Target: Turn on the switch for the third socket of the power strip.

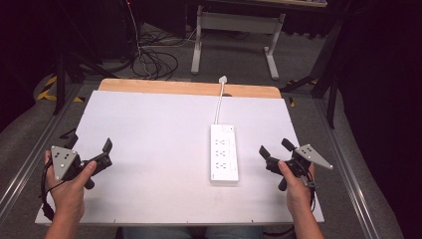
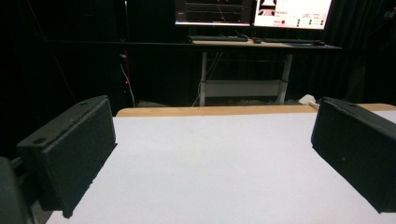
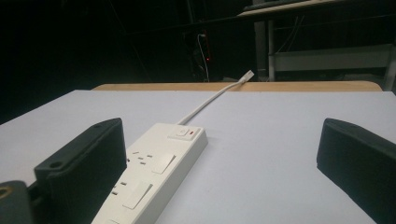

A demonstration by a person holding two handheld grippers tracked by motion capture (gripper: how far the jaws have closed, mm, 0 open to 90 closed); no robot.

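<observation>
High view: power strip [image 1: 223, 154] left of right tool [image 1: 272, 150].

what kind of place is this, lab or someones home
Most likely a lab or recording studio, not a home: black curtains surround a white work table, monitors sit on a desk behind, and loose cables run over the grey carpet.
</observation>
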